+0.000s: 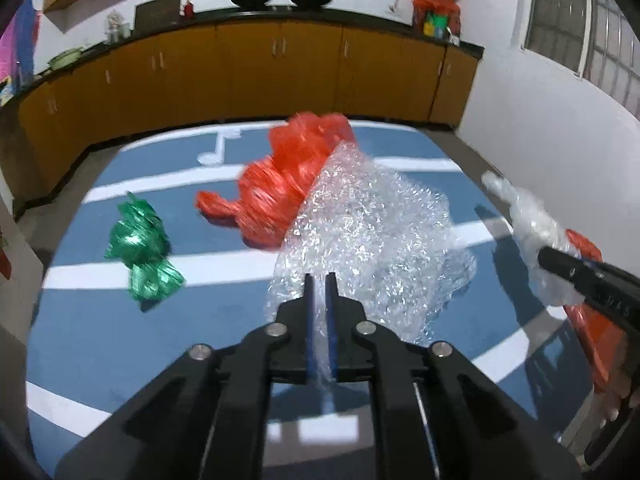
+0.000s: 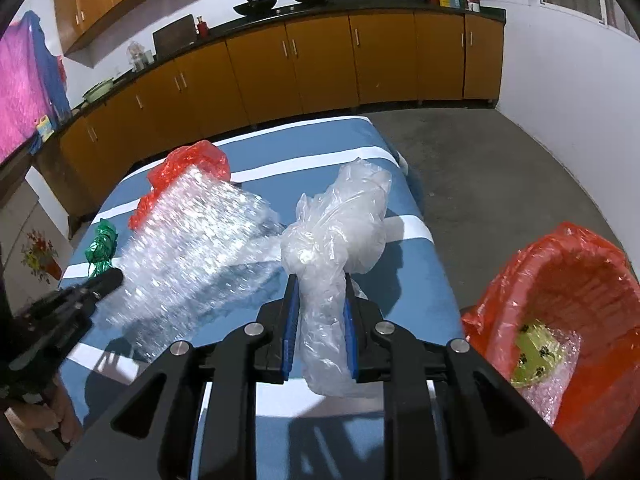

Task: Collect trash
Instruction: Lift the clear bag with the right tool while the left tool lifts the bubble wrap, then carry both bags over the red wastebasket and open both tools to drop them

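The left hand-held gripper (image 1: 319, 280) pinches bubble wrap (image 1: 372, 232) at frame centre; the right hand-held gripper (image 2: 320, 280) clamps a clear bag (image 2: 336, 232). The bin (image 2: 580, 280), lower right, holds some scraps. A red bag (image 1: 280, 196) and green wrapper (image 1: 140, 248) remain on the table (image 1: 100, 328).

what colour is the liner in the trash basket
Red-orange plastic liner in the trash basket, clearest in the right wrist view.

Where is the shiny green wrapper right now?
The green wrapper lies on the blue striped table, toward the left in the left wrist view, apart from the red plastic bag to its right. No tongs touch it.
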Action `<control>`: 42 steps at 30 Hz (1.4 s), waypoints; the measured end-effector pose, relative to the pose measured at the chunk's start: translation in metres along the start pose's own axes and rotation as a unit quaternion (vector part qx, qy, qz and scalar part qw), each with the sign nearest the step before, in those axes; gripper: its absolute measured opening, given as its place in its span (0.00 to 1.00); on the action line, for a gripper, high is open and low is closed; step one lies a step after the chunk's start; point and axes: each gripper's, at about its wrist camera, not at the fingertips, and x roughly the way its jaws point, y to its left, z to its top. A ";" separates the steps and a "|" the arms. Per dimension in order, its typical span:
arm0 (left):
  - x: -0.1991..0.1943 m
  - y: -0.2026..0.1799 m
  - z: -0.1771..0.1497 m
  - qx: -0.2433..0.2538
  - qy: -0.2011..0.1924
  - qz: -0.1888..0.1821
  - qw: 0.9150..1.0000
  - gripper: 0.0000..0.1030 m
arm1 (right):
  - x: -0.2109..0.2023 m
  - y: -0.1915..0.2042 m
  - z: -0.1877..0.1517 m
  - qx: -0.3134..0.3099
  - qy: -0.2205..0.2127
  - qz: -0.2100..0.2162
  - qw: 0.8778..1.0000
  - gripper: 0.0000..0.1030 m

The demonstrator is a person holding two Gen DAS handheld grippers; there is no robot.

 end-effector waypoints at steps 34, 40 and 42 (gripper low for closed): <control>-0.041 -0.065 0.013 0.017 -0.051 -0.023 0.998 0.17 | -0.051 -0.038 -0.012 0.054 -0.048 -0.001 0.997 0.20; -0.058 -0.094 0.019 0.029 -0.067 -0.041 0.996 0.17 | -0.079 -0.072 -0.024 0.084 -0.070 -0.018 0.994 0.20; -0.062 -0.104 0.019 0.032 -0.070 -0.048 0.996 0.17 | -0.088 -0.082 -0.029 0.093 -0.078 -0.028 0.992 0.20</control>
